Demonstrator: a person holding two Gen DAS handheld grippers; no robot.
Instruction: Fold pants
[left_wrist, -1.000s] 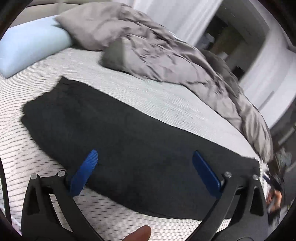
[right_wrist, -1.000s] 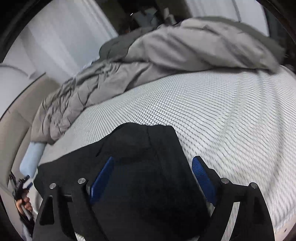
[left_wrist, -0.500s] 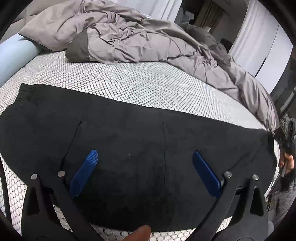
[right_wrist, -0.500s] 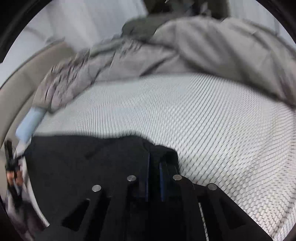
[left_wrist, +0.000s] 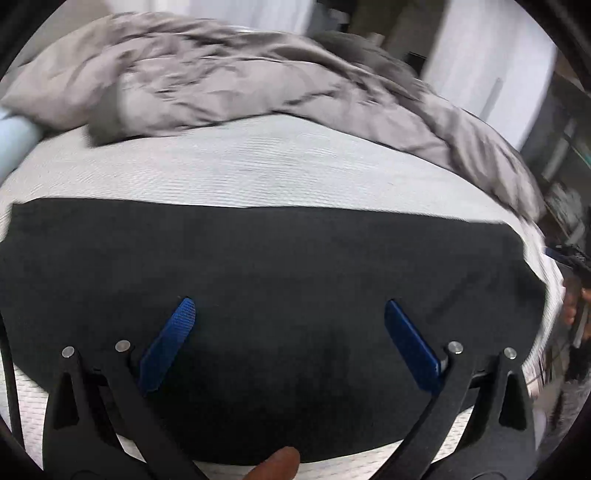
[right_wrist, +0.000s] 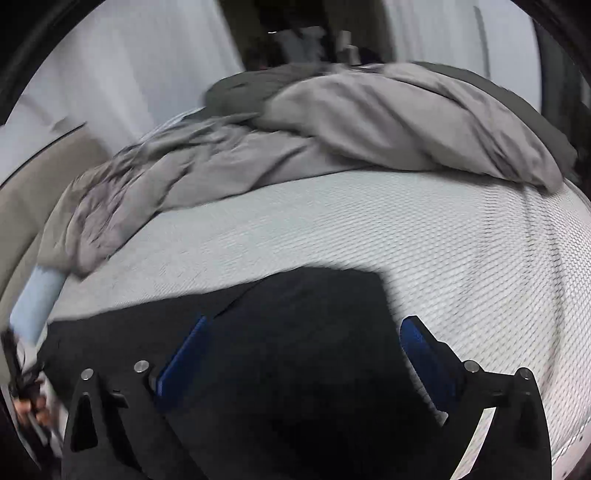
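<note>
A: The black pants run off the left edge in the left wrist view. Where do they end?

B: Can't tell. In the right wrist view the gripper's black frame covers their near part too.

A: The gray blanket looks smeary.

B: Yes, it's blurry in both views. So is the stuff behind the bed.

A: What's the light blue thing?

B: Maybe a pillow. The edge cuts it off.

A: And that hand in the corner?

B: Too tiny and blurry.
</note>
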